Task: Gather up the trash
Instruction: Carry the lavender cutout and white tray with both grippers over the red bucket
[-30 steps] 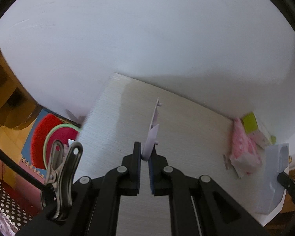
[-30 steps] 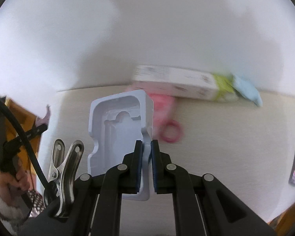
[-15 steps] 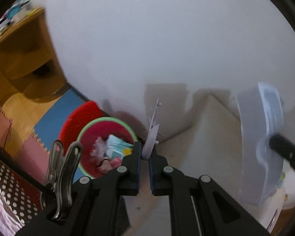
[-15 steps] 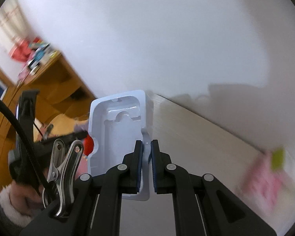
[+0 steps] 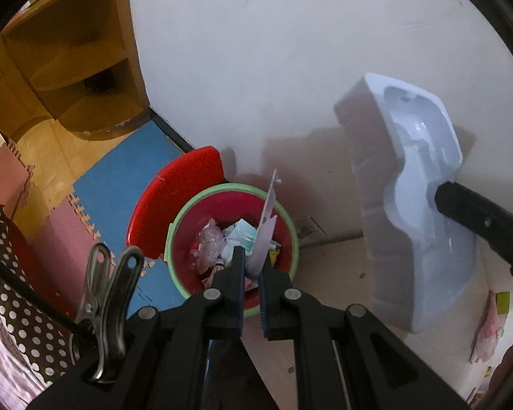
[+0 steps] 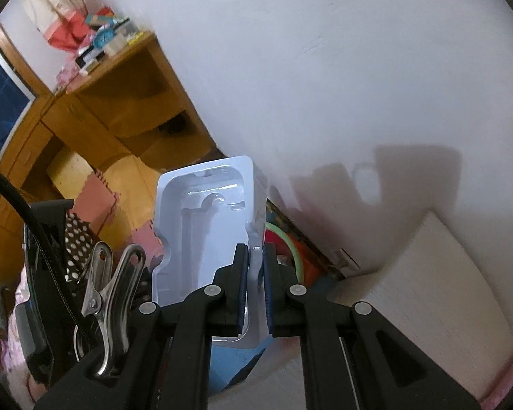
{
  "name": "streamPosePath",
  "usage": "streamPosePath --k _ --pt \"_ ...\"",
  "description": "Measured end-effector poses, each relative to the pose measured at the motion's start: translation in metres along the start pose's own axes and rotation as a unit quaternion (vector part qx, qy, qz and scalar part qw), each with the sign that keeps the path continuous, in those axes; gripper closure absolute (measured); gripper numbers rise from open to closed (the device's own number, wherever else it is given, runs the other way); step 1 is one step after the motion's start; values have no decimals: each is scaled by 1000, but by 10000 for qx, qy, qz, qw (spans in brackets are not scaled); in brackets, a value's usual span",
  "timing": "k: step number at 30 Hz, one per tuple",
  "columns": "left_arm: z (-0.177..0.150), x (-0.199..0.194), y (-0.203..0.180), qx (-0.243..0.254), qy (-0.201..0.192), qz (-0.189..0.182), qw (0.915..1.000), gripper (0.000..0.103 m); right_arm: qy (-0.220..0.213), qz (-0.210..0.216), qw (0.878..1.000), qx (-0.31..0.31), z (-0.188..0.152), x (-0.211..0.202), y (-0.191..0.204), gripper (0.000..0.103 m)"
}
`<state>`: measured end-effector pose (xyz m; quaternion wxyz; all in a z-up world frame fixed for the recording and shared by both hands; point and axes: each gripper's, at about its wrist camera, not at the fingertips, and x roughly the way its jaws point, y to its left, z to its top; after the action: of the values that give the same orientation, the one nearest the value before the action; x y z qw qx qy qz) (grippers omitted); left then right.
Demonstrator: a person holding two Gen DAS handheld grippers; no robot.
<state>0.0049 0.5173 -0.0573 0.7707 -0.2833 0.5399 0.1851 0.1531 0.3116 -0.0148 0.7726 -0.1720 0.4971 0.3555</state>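
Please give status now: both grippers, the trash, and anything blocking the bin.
Left gripper shut on thin plastic piece, above open trash bin. Right gripper shut on moulded plastic tray. Nothing blocking the bin.

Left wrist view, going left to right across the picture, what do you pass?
Wooden shelf unit → metal clip → red bin with the thin white plastic piece over it → pale blue plastic tray.

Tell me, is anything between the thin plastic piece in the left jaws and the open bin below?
Nothing visible. The plastic piece hangs directly over the bin, whose red lid stands open behind it. The plastic tray is off to the side.
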Motion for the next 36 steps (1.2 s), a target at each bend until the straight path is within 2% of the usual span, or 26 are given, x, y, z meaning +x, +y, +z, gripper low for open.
streamPosePath --k 10,17,24,28,29,31,32,36 --pt "7 29 17 -163 160 -70 9997 96 350 -89 9993 -37 12 49 11 93" --pt "14 73 30 -146 474 66 9987 96 691 -340 9956 -526 17 100 20 93" --pt "17 106 46 -324 790 19 9963 96 1029 -462 9875 -1100 42 154 35 93" --pt "12 132 50 -355 1006 42 9943 96 1400 -294 9815 -1270 40 194 33 93" --pt "11 139 50 -358 1049 33 9938 96 1572 -211 9787 -1303 37 205 32 93" --pt "5 155 51 -399 1160 59 9924 96 2201 -87 9685 -1161 32 234 27 93" --pt "3 161 53 -427 1196 59 9919 96 2352 -55 9655 -1117 31 242 25 93" --pt "-7 180 62 -603 1195 50 9910 96 2800 -263 9501 -1353 31 283 23 93"
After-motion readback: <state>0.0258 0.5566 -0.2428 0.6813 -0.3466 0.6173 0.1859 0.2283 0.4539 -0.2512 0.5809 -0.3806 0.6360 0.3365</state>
